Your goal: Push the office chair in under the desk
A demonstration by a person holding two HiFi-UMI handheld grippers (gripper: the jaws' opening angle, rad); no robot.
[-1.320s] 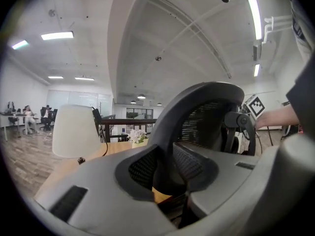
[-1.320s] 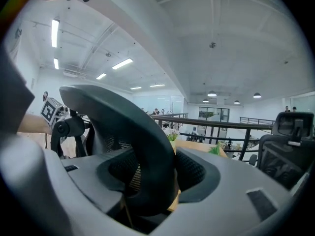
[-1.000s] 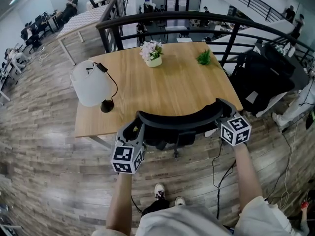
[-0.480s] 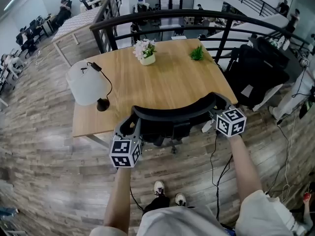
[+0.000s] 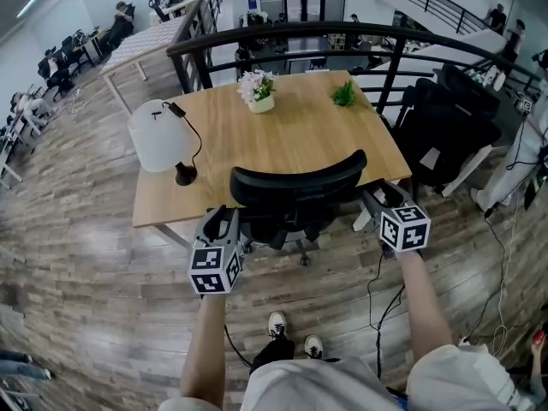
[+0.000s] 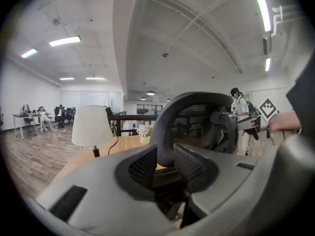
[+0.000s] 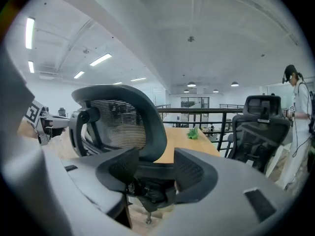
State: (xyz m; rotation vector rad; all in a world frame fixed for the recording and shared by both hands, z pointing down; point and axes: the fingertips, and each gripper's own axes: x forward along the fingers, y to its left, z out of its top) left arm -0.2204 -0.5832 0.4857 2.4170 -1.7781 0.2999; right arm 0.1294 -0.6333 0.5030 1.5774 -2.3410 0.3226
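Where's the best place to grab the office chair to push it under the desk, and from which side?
Probably the backrest by its top rim, near its two ends, coming from behind, the side away from the desk. The chair stands upright with its back toward you, and that curved rim looks thin enough for the fingers.

Head view steeply down, gripper views low, close, near level, all sharing black mesh-backed office chair (image 5: 295, 182) at 12 o'clock.
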